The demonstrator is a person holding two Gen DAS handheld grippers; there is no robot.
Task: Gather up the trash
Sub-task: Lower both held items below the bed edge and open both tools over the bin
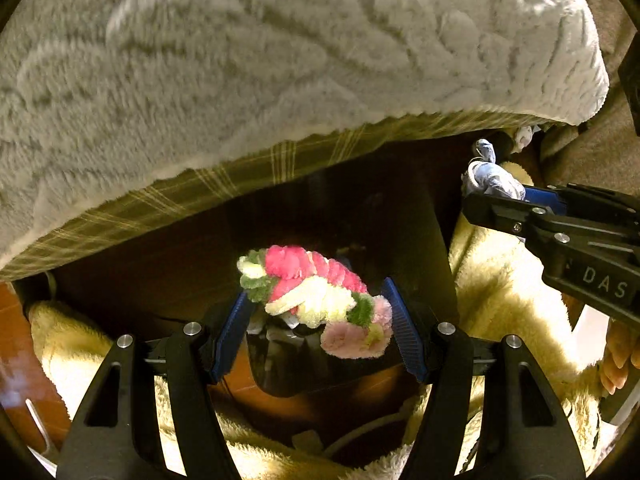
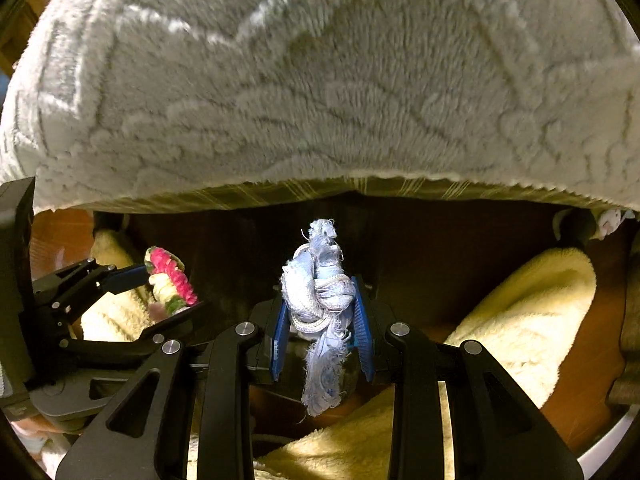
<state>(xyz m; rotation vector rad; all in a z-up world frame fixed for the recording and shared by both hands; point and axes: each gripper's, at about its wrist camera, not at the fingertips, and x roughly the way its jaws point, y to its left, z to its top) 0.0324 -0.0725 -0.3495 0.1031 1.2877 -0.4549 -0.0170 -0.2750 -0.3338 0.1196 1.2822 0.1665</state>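
My left gripper [image 1: 318, 316] is shut on a fluffy pink, cream and green chenille piece [image 1: 316, 292], held in the air before a dark gap under a bed. The piece also shows at the left of the right wrist view [image 2: 170, 278]. My right gripper [image 2: 322, 316] is shut on a frayed pale blue scrap of knotted cloth and cord [image 2: 320, 300]. In the left wrist view the right gripper [image 1: 488, 196] comes in from the right, with the blue scrap [image 1: 490, 176] at its tip.
A white plush blanket [image 1: 280, 60] over a plaid bed edge [image 1: 240, 172] fills the top of both views. Cream fleece throws [image 2: 532, 320] lie on the brown floor [image 1: 16, 340] at both sides. A small white object [image 2: 610, 216] sits under the bed edge at far right.
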